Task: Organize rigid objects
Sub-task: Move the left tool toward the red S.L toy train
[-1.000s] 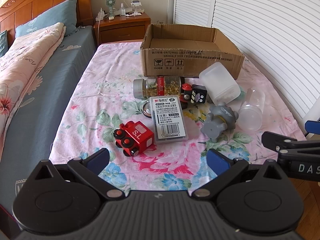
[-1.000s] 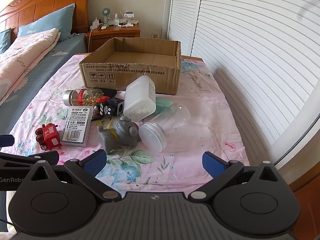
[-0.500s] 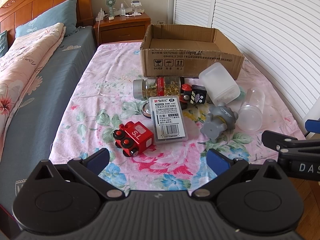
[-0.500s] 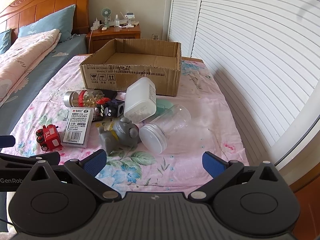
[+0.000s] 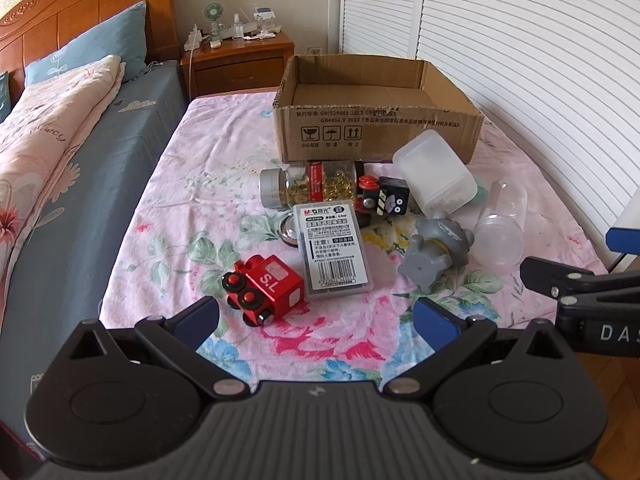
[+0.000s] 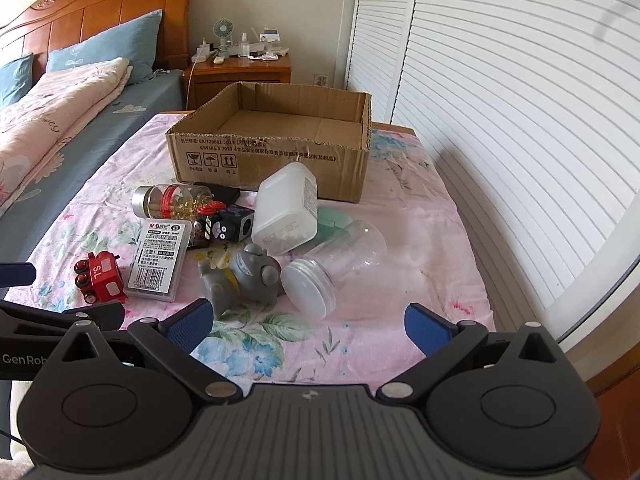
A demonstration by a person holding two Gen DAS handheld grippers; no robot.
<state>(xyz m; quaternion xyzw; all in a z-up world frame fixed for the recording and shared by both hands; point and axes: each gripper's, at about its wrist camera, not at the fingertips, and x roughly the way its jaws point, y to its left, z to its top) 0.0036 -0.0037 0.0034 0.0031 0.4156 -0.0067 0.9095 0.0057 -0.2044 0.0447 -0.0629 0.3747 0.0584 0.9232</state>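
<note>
Two grippers: the left gripper point(image 5: 316, 314) and the right gripper point(image 6: 306, 320) both hover over the near edge of the floral sheet point(image 5: 320, 344), jaws spread wide, nothing between them.
Red toy train point(image 5: 264, 288): just ahead of the left jaws, towards their left finger; a small hard block, likely light; its flat sides suit a pinch, but its wheels may let it roll.
Flat plastic case point(image 5: 332, 248): just beyond the train, touching it; thin, stiff and slick, so best taken by its long edges.
Grey rubber figure point(image 6: 240, 276): straight ahead of the right gripper's left finger; lumpy, possibly a little yielding; the body is the best hold.
Clear jar point(image 6: 332, 268): lying on its side ahead of the right jaws; smooth, round and hollow, so apt to slip or roll; take it across the lid.
White plastic tub point(image 6: 286, 208): farther on, light-looking, wide for the jaws.
Capsule bottle point(image 5: 308, 188): lying down, far centre; whether glass or plastic I cannot tell.
Cardboard box point(image 5: 380, 136): farthest, open-topped and looking empty, the likely destination.
</note>
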